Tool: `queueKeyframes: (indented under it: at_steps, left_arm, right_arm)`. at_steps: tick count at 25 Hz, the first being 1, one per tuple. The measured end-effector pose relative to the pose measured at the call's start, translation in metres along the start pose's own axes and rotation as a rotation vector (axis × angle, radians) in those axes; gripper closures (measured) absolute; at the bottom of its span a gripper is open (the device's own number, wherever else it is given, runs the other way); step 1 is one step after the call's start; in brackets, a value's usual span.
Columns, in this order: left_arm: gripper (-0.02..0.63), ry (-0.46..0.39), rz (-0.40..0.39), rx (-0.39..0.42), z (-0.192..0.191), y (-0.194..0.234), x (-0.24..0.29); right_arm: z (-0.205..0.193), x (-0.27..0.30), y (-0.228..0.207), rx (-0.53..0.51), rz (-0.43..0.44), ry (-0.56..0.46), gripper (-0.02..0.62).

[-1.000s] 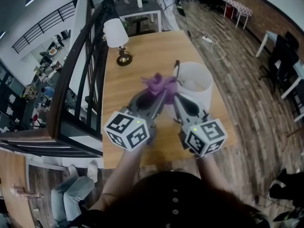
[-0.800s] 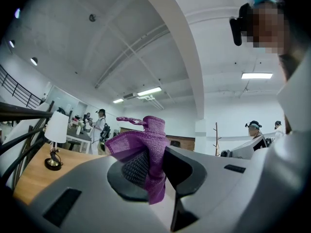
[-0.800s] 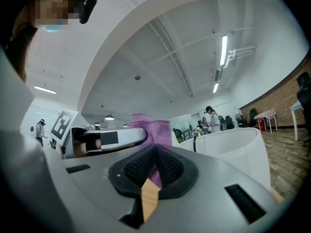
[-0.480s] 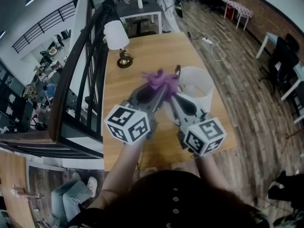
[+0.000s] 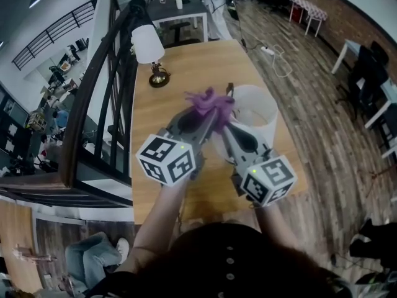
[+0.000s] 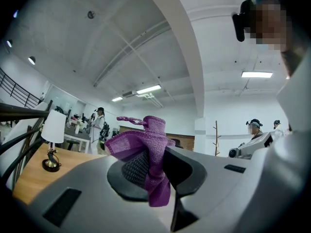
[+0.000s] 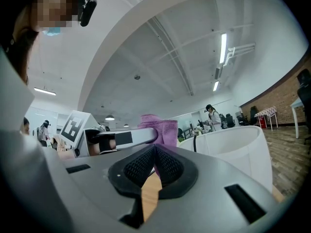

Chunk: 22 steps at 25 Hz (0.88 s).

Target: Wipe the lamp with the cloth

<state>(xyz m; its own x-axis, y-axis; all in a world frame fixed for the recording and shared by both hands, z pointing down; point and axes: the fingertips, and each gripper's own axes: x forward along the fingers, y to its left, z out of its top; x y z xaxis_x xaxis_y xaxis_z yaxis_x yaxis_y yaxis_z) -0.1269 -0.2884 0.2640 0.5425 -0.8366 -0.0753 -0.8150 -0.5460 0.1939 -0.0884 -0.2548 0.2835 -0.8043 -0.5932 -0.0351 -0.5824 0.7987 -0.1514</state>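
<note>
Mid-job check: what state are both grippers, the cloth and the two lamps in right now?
left gripper: shut on the cloth.
right gripper: jaws together, nothing clearly between them.
cloth: bunched, pinched in the left gripper, raised beside the white lamp shade.
white lamp shade: upright on the table, top open.
small lamp: upright at the table's far left; lit or not, cannot tell.

the cloth [image 5: 208, 101] is bright purple, big lamp shade [image 5: 260, 129] plain white, desk [image 5: 186, 67] light wood, floor [image 5: 322, 123] darker mixed-brown planks, far lamp [image 5: 147, 44] white over brass
</note>
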Motion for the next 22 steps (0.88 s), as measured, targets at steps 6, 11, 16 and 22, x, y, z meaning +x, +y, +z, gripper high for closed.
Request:
queueKeyframes:
  at_steps: [6, 11, 16, 22]
  left_arm:
    - [0.529, 0.016, -0.007, -0.021, -0.011, 0.004, 0.003]
    - [0.529, 0.033, -0.017, -0.022, -0.016, 0.004, 0.003]
    - [0.529, 0.056, -0.015, -0.031, -0.027, 0.006, 0.000]
    - [0.529, 0.089, 0.001, -0.057, -0.045, 0.009, -0.006]
  right_arm:
    - [-0.004, 0.001, -0.001, 0.003, 0.005, 0.010, 0.583]
    - [-0.005, -0.001, 0.000, 0.004, 0.000, 0.009, 0.583]
    - [-0.010, 0.000, 0.000, 0.007, -0.005, 0.014, 0.583]
    - [-0.020, -0.003, 0.000, 0.021, -0.012, 0.031, 0.583]
